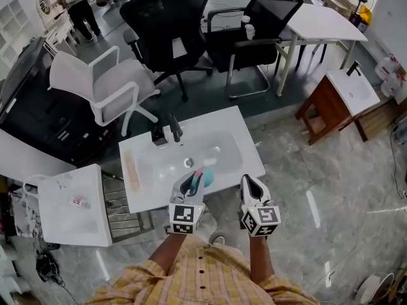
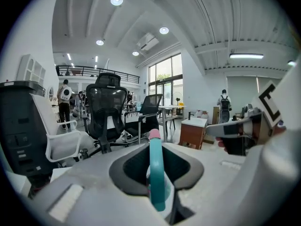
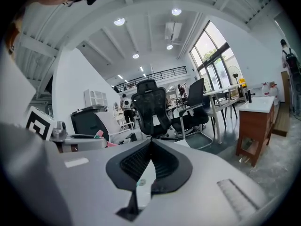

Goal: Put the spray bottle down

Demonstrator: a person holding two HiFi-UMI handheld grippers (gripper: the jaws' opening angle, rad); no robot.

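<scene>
L hand-held gripper [image 1: 191, 184] clamped on teal spray bottle [image 1: 206, 178], over near edge of white sink [image 1: 222, 138]. R hand-held gripper [image 1: 249, 183] at its 3 o'clock, jaws together, empty.

Bright, even light; fisheye-warped edges

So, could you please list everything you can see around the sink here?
sink: one, white, centre
tap fittings: two, black, sink's far edge
spray bottle: one, teal with pink tip, in left gripper, at sink's near edge
office chairs: two, black, beyond sink
chair: one, white, left of sink
desk: one, white, upper right
cabinet: one, brown with white top, right
small table: one, white, lower left
left gripper: white, shut on spray bottle
right gripper: white, shut, empty
</scene>
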